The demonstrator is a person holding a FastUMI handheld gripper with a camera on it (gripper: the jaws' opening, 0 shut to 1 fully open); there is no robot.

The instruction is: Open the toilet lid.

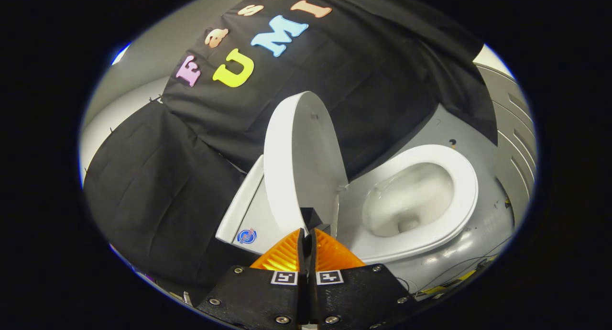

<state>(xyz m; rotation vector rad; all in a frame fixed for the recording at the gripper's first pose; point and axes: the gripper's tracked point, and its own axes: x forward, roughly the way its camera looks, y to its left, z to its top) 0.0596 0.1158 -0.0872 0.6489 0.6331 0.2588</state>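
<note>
The white toilet lid (299,158) stands raised, swung up from the seat and leaning back toward the tank (241,210). The white seat ring (466,186) lies flat around the open bowl (409,201), which is to the right of the lid. My gripper (306,234) sits just in front of the lid's lower edge. Its two orange fingers (282,256) are pressed together with nothing between them. The fingertips are close to the lid's near rim; I cannot tell if they touch it.
Black cloth (162,191) hangs behind and left of the toilet. A grey floor (444,129) lies beyond the bowl. A grey ribbed panel (514,143) stands at the right. Thin cables (459,268) run along the floor beside the bowl's base.
</note>
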